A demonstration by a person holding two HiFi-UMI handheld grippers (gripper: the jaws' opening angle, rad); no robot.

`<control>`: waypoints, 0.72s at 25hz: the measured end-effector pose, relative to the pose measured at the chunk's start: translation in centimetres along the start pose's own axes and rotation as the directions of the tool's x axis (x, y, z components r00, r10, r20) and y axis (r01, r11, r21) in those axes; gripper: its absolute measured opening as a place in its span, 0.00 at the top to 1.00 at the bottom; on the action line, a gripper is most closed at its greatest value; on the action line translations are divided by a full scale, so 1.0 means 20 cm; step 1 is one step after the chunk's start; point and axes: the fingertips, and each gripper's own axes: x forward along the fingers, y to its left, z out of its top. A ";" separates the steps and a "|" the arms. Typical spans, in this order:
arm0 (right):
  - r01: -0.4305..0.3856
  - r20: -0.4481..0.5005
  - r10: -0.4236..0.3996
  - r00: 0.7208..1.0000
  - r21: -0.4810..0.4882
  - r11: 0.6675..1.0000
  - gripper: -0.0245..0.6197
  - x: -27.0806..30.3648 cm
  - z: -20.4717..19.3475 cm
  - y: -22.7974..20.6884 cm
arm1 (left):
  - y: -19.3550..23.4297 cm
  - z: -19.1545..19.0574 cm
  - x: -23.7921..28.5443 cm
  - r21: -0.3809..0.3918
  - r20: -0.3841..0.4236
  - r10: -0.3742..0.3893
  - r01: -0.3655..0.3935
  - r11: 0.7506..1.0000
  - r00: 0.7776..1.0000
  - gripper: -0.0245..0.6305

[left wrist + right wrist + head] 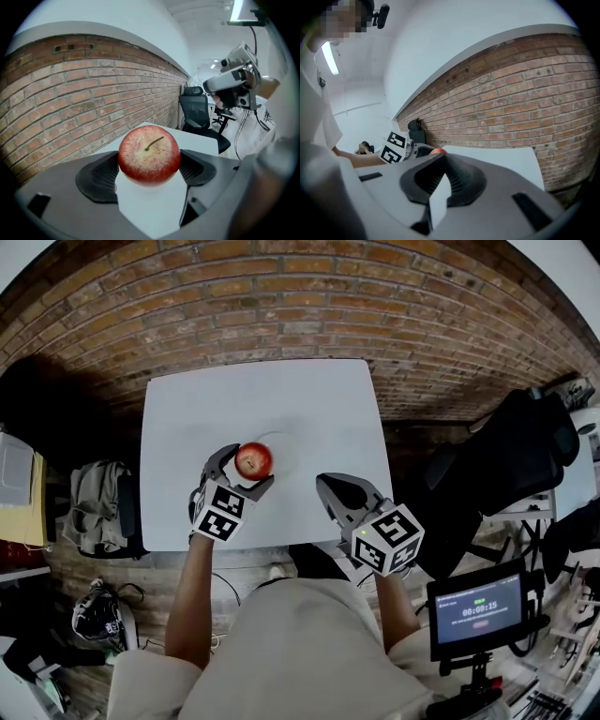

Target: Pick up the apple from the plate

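Observation:
A red apple (253,460) (149,154) with a short brown stem sits between the two dark pads of my left gripper (249,467) (149,164), which is shut on it, one pad against each side. A pale white plate (289,452) lies on the white table just right of the apple; whether the apple still touches it I cannot tell. My right gripper (326,484) (439,158) hovers near the table's front edge, right of the plate, jaws closed tip to tip with nothing in them. Past its tips a sliver of the apple (438,151) shows.
The white table (262,399) stands against a brick wall (281,306). A black office chair (506,465) is to the right, a monitor on a stand (476,610) at lower right, and bags (98,507) lie on the floor to the left.

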 end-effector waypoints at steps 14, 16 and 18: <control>-0.026 0.086 0.035 0.996 -0.096 0.995 0.96 -0.09 0.20 0.19 | -0.09 0.23 -0.39 0.009 0.181 0.068 -0.070 0.997 0.981 0.35; -0.032 0.086 0.040 0.995 -0.102 0.994 0.96 -0.09 0.20 0.20 | -0.09 0.25 -0.42 0.004 0.196 0.072 -0.074 0.997 0.978 0.35; -0.035 0.090 0.045 0.995 -0.109 0.993 0.96 -0.10 0.21 0.22 | -0.10 0.28 -0.45 0.000 0.216 0.075 -0.076 0.997 0.974 0.35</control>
